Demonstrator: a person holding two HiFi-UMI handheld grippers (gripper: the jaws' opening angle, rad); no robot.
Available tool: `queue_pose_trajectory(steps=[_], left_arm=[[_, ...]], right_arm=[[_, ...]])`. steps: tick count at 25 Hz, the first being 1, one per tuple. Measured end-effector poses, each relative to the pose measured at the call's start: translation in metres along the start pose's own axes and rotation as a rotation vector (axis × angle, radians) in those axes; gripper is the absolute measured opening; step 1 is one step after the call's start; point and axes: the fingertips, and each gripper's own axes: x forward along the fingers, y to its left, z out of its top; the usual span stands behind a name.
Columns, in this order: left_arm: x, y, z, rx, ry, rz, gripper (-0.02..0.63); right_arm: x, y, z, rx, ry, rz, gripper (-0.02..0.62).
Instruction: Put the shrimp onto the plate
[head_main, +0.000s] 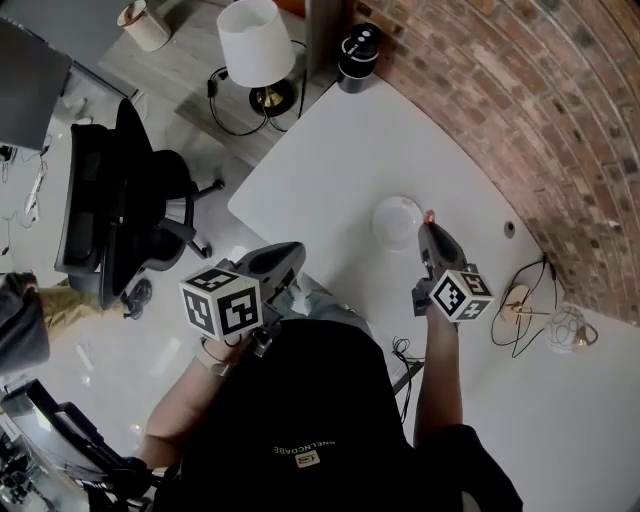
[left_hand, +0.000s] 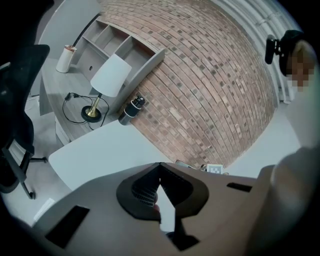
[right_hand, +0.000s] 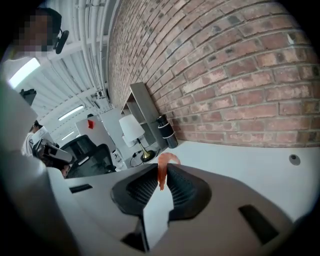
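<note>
The white table is stretching wide between the brick wall and its left edge. The plate is sitting just beside the right gripper, whose jaws are pinching the shrimp, its curl poking past the tips. The left gripper is hanging near that edge, jaws pressed together on nothing.

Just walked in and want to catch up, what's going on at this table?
A person stands at a white table with a two-jaw tool in each hand. The right claw is shut on a shrimp, held at the edge of the white plate and not yet released. The left claw is shut on nothing, held back near the person's body.
</note>
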Motion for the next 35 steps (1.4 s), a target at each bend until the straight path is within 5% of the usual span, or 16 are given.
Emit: queue_pose_trajectory(steps=[12,35], left_arm=[[-0.031,0.013,-0.006,-0.041,-0.108,0.135,0.003],[-0.059,0.025,-0.027,-0.14,-0.227,0.27,0.003]], right_arm=[[0.061,-0.021,-0.049,-0.256,0.255,0.016,0.057],[0.113,-0.054,-0.14,-0.366,0.557,0.062,0.057]])
